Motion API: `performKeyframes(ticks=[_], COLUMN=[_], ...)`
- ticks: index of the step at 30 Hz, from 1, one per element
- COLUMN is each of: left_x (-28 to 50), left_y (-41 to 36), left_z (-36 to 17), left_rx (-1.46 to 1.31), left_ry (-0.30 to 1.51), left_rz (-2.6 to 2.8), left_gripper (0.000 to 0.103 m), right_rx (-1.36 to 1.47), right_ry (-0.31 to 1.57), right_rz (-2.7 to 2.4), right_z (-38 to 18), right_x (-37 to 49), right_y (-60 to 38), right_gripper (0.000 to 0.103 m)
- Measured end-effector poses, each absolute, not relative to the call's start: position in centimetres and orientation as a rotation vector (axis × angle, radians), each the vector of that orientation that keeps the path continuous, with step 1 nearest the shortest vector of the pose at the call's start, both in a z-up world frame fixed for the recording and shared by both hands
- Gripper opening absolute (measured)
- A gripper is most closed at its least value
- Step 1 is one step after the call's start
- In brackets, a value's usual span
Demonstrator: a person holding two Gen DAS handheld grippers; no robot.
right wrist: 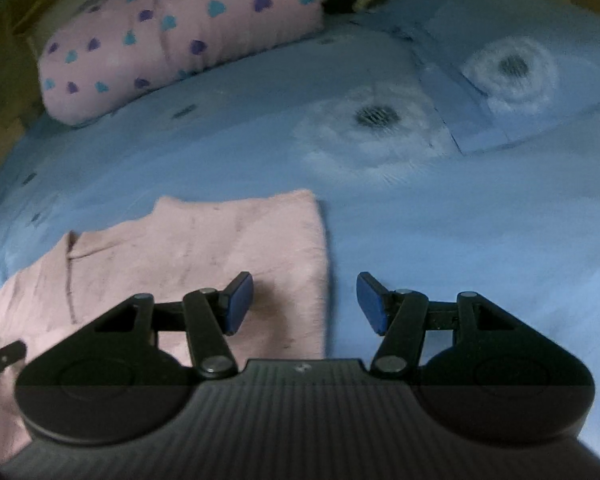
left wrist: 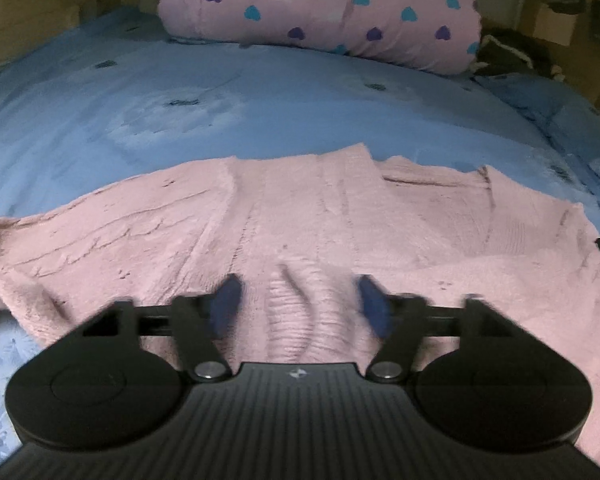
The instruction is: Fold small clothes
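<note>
While my left gripper straddles a ridge of the fuzzy pink knit sweater, jaws apart, my right gripper hangs open over its right edge, bare blue floral bedsheet beyond.

Left gripper (pads blurred) angled downward; right gripper gaping.

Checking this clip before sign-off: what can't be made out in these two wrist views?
- Left wrist view: whether the left tongs actually pinch the pink sweater; their pads are motion-blurred.
- Left wrist view: the sweater's near edge, hidden under the tongs' body.
- Right wrist view: the sweater's left part, cut off by the frame edge.
- Both views: the dark things behind the heart-print pillow, too dim.
</note>
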State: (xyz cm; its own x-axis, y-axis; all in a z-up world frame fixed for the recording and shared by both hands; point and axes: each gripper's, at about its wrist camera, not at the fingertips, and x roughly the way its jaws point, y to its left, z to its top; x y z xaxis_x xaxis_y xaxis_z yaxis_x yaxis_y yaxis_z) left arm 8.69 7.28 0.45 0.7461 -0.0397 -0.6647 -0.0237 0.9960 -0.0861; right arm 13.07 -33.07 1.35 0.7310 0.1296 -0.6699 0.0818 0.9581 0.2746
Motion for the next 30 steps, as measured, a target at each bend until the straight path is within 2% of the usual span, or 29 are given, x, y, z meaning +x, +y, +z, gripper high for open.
performKeyframes(ticks=[2, 3, 11, 17, 20, 21, 22, 23, 25, 27, 29, 30], left_x=[8.7, 8.6, 10.6, 12.9, 13.0, 12.9, 12.8, 12.7, 12.5, 11.8, 11.3, 10.9], left_y=[7.1, 7.0, 8.1, 9.1, 9.5, 9.5, 9.4, 9.3, 9.2, 9.2, 8.9, 8.6], left_z=[0.9, 1.3, 5.0, 1.2, 0.5, 0.6, 0.8, 1.0, 1.6, 2.3, 2.9, 3.2], left_rx=[-0.115, -0.106, -0.073, -0.111, -0.136, -0.138, -0.137, -0.130, -0.108, -0.071, 0.003, 0.056], left_ry=[0.728, 0.718, 0.561, 0.681, 0.678, 0.678, 0.674, 0.667, 0.653, 0.635, 0.626, 0.624], left_rz=[-0.050, -0.051, -0.014, 0.029, 0.041, 0.042, 0.039, 0.033, 0.031, 0.046, 0.088, 0.109], left_gripper=[0.027, 0.023, 0.021, 0.023, 0.024, 0.025, 0.025, 0.026, 0.033, 0.052, 0.061, 0.062], right_rx=[0.288, 0.285, 0.367, 0.370, 0.372, 0.350, 0.317, 0.291, 0.275, 0.232, 0.178, 0.153], right_ry=[0.756, 0.751, 0.727, 0.703, 0.695, 0.693, 0.691, 0.691, 0.677, 0.654, 0.639, 0.636], right_rz=[0.038, 0.045, 0.113, 0.110, 0.100, 0.096, 0.096, 0.113, 0.095, 0.057, 0.019, 0.011], right_z=[1.0, 1.0, 0.6, 0.0, -0.1, -0.1, -0.1, -0.2, 0.1, 0.5, 0.6, 0.6], right_x=[13.1, 13.0, 13.8, 14.0, 14.0, 14.0, 13.9, 13.9, 13.7, 13.6, 13.5, 13.6], right_y=[-33.2, -33.2, -33.6, -33.5, -33.2, -32.9, -32.5, -32.0, -31.6, -31.0, -30.6, -30.4], right_gripper=[0.060, 0.060, 0.061, 0.060, 0.060, 0.056, 0.030, 0.018, 0.016, 0.015, 0.015, 0.015])
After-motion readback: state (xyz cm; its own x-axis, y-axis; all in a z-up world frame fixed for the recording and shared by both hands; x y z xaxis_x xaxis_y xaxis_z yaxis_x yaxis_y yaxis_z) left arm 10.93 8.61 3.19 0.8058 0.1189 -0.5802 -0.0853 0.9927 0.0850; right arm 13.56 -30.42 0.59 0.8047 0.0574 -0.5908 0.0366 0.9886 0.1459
